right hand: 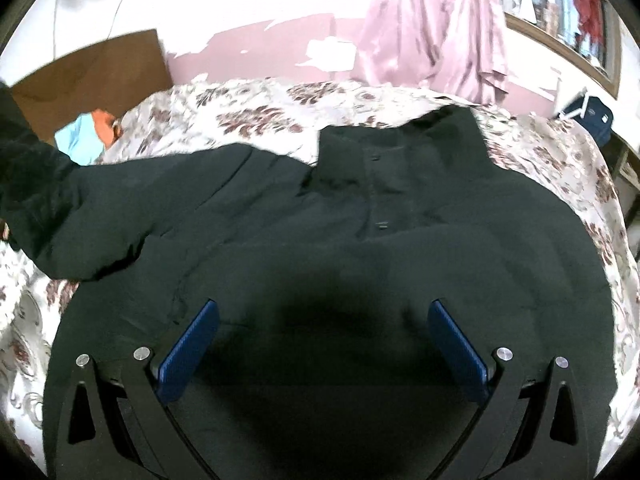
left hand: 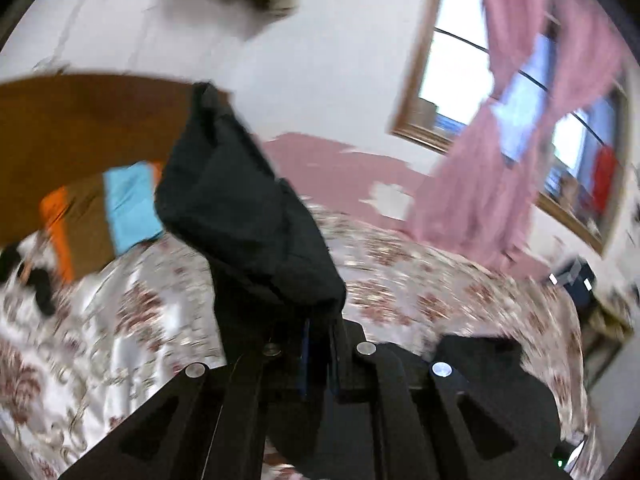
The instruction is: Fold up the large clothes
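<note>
A large black jacket (right hand: 360, 240) lies spread front-up on a floral bedspread (right hand: 260, 108), collar toward the far side. Its left sleeve (right hand: 80, 208) stretches out to the left and rises at the frame's edge. My right gripper (right hand: 324, 336) is open, its blue pads (right hand: 192, 348) wide apart just above the jacket's lower body. My left gripper (left hand: 320, 344) is shut on the black sleeve (left hand: 248, 216) and holds it up above the bed; the cloth hangs over the fingers and hides their tips.
A brown headboard (left hand: 80, 120) stands at the left with an orange, brown and blue pillow (left hand: 104, 216) below it. Pink curtains (left hand: 500, 160) hang by a window at the right. A dark bag (right hand: 596, 116) sits beyond the bed's right edge.
</note>
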The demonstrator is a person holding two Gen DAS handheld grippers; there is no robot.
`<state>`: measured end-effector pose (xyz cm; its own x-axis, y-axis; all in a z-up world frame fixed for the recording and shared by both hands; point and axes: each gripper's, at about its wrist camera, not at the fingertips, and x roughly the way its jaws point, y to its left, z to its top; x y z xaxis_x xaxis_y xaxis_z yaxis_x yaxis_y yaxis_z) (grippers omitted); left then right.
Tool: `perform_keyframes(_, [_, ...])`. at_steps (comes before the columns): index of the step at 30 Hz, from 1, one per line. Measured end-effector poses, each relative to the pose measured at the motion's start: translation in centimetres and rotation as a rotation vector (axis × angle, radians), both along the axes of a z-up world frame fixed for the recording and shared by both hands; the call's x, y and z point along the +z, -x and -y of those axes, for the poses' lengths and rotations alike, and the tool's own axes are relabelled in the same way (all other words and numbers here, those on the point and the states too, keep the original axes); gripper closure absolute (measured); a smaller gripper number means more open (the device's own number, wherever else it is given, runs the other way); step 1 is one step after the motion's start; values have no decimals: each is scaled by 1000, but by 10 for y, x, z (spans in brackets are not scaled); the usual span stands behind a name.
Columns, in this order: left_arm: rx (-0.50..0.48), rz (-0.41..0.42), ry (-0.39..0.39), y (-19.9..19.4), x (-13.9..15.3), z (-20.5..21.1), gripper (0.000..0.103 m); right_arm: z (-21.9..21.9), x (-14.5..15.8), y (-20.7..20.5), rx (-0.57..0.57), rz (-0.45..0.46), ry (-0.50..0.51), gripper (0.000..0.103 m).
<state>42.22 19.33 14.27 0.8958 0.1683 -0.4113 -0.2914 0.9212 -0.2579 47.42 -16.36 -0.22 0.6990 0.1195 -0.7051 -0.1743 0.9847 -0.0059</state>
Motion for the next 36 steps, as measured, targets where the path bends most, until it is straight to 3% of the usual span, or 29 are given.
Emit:
perform_keyframes(4, [-141, -25, -12, -18, 10, 59, 96, 38, 9, 8, -51, 15, -21, 1])
perform_keyframes(9, [-260, -72, -29, -34, 3, 124, 96, 87, 13, 19, -108, 14, -84, 1])
perform_keyframes(13, [-350, -128, -52, -44, -16, 175, 96, 118, 11, 26, -157, 23, -105, 1])
perform_keyframes(20, [-493, -274, -112, -50, -65, 253, 97, 174, -4, 33, -227, 7, -249, 1])
perform_keyframes(25, [-574, -405, -121, -56, -105, 288, 97, 196, -28, 39, -241, -17, -344, 1])
perform_keyframes(31, [-739, -563, -87, -52, -149, 316, 96, 207, -53, 48, -184, -5, -432, 1])
perform_keyframes(36, [-809, -590, -124, -39, -168, 326, 94, 220, -56, 55, -156, 8, -551, 1])
